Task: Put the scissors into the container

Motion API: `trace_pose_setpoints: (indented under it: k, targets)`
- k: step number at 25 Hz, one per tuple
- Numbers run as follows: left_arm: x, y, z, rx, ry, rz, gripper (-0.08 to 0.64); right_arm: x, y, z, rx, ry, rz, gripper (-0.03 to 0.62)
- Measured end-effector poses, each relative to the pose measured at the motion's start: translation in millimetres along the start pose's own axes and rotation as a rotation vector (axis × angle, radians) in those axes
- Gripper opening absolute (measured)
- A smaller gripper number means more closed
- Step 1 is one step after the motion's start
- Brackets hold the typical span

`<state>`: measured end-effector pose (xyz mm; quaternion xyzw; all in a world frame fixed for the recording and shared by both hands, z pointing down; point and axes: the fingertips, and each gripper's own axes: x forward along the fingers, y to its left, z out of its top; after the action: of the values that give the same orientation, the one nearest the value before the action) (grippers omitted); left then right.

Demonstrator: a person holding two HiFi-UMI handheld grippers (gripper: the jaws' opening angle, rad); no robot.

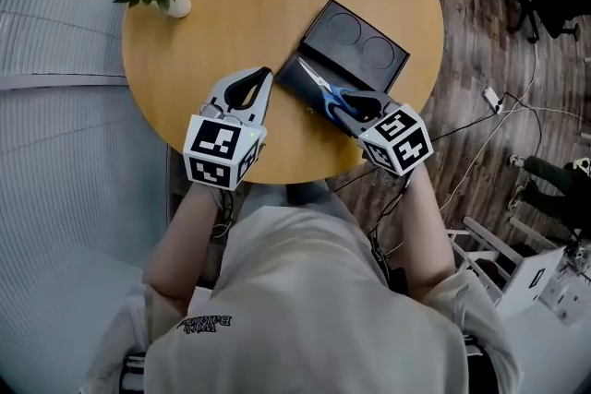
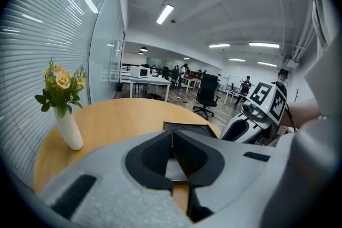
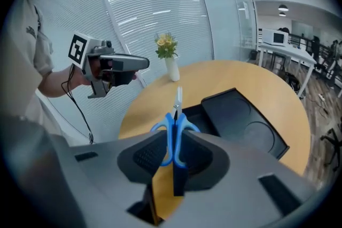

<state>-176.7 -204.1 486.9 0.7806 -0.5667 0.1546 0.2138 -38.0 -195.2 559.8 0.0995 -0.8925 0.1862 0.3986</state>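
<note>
Where the right gripper [image 1: 356, 108] clamps its jaws on the blue plastic loops, the blue-handled steel scissors [image 1: 332, 93] point away from the person. In the head view their long axis runs on a diagonal, handles at lower right and closed blades aimed up and left. They sit over the near-side section of the black plastic container [image 1: 389, 69] and roughly follow its near edge. Whether the blades touch the tray I cannot tell.

The right gripper view looks straight down that axis. The scissors [image 3: 174, 121] stand on edge between the jaws, with the tip toward the white vase of yellow and pink flowers [image 3: 170, 65] at the far side of the round wooden table [image 3: 224, 75]. This view alone shows the loops bulging out on either side of the pinch.

The left gripper [image 1: 266, 75] hovers over the table's near edge, just left of the container. Its own view shows the jaws pressed together on nothing [image 2: 172, 137], and the scissors do not appear there. Only a corner of the container [image 2: 187, 126] and the right gripper [image 2: 251, 115] show, with an office of desks and chairs behind.

Each gripper cube carries black-and-white square markers. The head view shows print on the person's shirt, too small to read. No brand is legible on the scissors.
</note>
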Motion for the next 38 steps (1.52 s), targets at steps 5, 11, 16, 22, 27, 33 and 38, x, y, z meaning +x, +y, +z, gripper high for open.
trace_pose_setpoints:
  k: [5, 11, 16, 22, 27, 33, 38]
  targets:
    - [17.0, 3.7, -20.7, -0.021, 0.041, -0.008, 0.025, 25.5, -6.1, -16.7, -0.004, 0.066, 0.021, 0.098]
    - [31.8, 10.2, -50.9, -0.09, 0.085, -0.01, 0.025, 52.5, -17.9, -35.3, -0.015, 0.153, 0.028, 0.098]
    - [43.8, 5.8, -75.0, -0.105, 0.144, -0.035, 0.025, 68.9, -29.4, -46.7, -0.046, 0.22, 0.019, 0.098]
    - [54.8, -1.6, -96.6, -0.153, 0.204, -0.078, 0.025, 86.3, -34.6, -59.7, -0.089, 0.336, -0.019, 0.098]
    - [62.5, 0.1, -107.1, -0.168, 0.228, -0.09, 0.025, 97.7, -36.6, -66.0, -0.085, 0.366, -0.033, 0.098]
    - [59.9, 4.7, -111.5, -0.178, 0.232, -0.084, 0.025, 107.5, -40.5, -76.4, -0.167, 0.444, -0.049, 0.098]
    - [57.3, 5.9, -112.5, -0.179, 0.231, -0.081, 0.025, 111.6, -45.5, -85.2, -0.161, 0.466, -0.085, 0.098]
